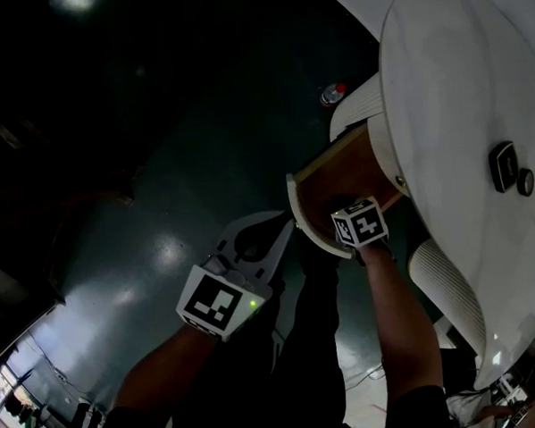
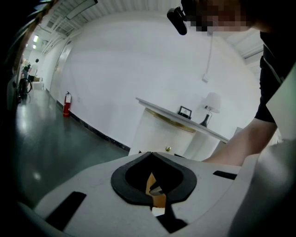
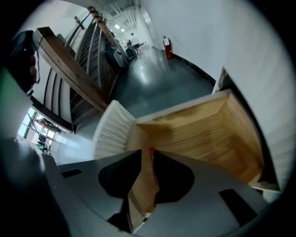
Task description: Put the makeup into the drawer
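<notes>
So the drawer [image 3: 245, 139] is pulled open, and its bare wood floor looks empty as far as the right gripper view shows. The right gripper [image 3: 149, 152] hangs over it pointing steeply down, jaws only a crack apart, and nothing seems pinched between them. There's a tiny red speck at the tips, can't tell what it is. The left gripper [image 2: 151, 155] sits off to the side away from the table [image 1: 453, 84], jaws together and holding nothing.

The makeup [image 1: 503, 165] looks to be the small dark case up on the white tabletop, well apart from the drawer, with a smaller round piece [image 1: 526, 182] just beside it. Too small to say exactly what either one is.

Handling guess: light, stiff plastic shell, probably smooth and a bit slippery, and whatever's inside likely cracks if dropped. Best bet is to pinch the case across its two long edges near the middle, squeeze gently, then lower it right in rather than letting it fall
</notes>
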The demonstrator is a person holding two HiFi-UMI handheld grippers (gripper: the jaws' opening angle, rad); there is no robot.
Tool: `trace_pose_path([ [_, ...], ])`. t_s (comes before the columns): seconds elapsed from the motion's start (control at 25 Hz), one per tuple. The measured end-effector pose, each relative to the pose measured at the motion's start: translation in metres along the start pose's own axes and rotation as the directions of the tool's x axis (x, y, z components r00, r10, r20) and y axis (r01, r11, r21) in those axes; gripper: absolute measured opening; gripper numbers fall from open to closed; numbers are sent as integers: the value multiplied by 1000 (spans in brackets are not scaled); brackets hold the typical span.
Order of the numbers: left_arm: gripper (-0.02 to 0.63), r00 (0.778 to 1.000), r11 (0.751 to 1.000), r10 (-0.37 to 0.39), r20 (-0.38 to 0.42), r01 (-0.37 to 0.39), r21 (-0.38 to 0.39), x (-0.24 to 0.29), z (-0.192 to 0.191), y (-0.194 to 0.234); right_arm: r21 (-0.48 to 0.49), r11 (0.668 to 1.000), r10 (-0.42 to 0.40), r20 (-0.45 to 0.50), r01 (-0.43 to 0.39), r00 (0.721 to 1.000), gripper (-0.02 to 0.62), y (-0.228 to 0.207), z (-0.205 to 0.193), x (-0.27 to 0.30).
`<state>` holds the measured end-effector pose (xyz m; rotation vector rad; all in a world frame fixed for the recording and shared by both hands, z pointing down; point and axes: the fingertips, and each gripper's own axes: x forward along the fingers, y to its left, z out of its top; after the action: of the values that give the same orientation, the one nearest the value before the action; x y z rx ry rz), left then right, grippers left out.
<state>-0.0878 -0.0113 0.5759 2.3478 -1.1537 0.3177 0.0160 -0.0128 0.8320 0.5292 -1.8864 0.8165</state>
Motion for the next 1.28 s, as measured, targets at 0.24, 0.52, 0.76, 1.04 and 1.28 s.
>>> trace_pose_path([
  [0.24,10,1000,1000,4,23,-4,-28,-23,38,-12,68,998,-8,278,-11,961,63,53,42,-99],
  [0.52,9,999,999,-43,-19,44,27,-55,89,-59,144,987,-8,469,-68,883,61,109,58,-220],
  [0.76,9,997,990,-63,49,56,128,-84,156,-90,97,995,-51,589,-8,807,44,141,77,-318],
  [1.04,10,990,961,-119,79,95,260,-94,204,-141,155,987,-142,729,41,670,29,148,86,-421],
  [1.28,9,984,962,-148,102,119,245,-91,225,-167,167,980,-196,784,103,589,27,133,83,-494],
])
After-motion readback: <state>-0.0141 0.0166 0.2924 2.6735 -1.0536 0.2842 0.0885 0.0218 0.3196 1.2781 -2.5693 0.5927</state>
